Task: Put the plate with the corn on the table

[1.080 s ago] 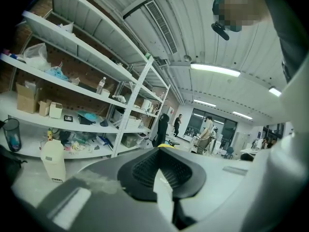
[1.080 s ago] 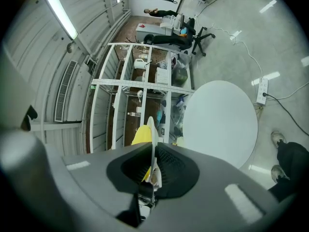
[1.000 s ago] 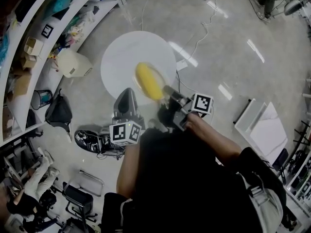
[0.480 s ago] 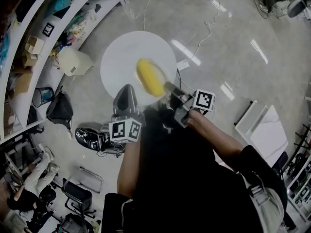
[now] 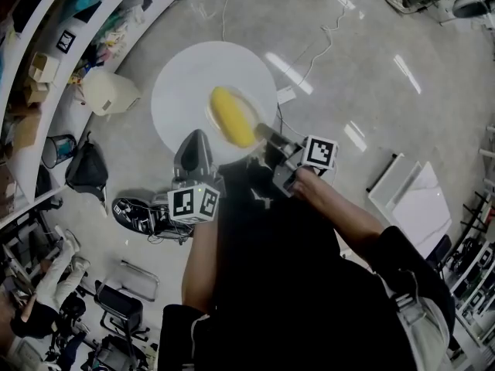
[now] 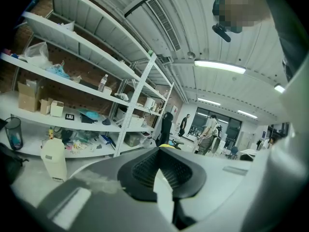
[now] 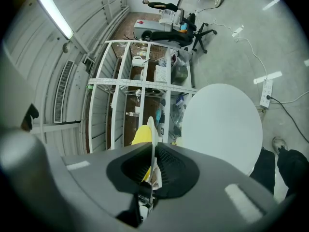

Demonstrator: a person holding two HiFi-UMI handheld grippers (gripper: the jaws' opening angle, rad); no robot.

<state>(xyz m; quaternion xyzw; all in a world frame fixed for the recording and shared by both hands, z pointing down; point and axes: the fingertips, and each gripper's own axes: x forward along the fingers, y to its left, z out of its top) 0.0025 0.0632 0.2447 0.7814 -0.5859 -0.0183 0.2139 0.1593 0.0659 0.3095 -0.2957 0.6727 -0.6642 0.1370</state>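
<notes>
A yellow corn cob [image 5: 232,117] lies on a small pale plate [image 5: 218,124] held over the near right part of the round white table [image 5: 189,83]. My right gripper [image 5: 267,137] is shut on the plate's near rim. In the right gripper view the plate [image 7: 153,129] stands edge-on between the pads, with the corn [image 7: 140,135] to its left and the table [image 7: 222,124] beyond. My left gripper [image 5: 195,154] hovers at the table's near edge, shut, holding nothing. In the left gripper view its jaws [image 6: 161,161] point at shelving.
Curved shelves [image 5: 46,60] full of boxes and bags line the left side. On the floor are a white canister [image 5: 108,93], a black bag [image 5: 87,168], a cable with a power strip [image 5: 286,95] by the table, and white boards [image 5: 410,199] at the right.
Both grippers have moved slightly forward and down. The plate with the corn has come a little further in over the table.
</notes>
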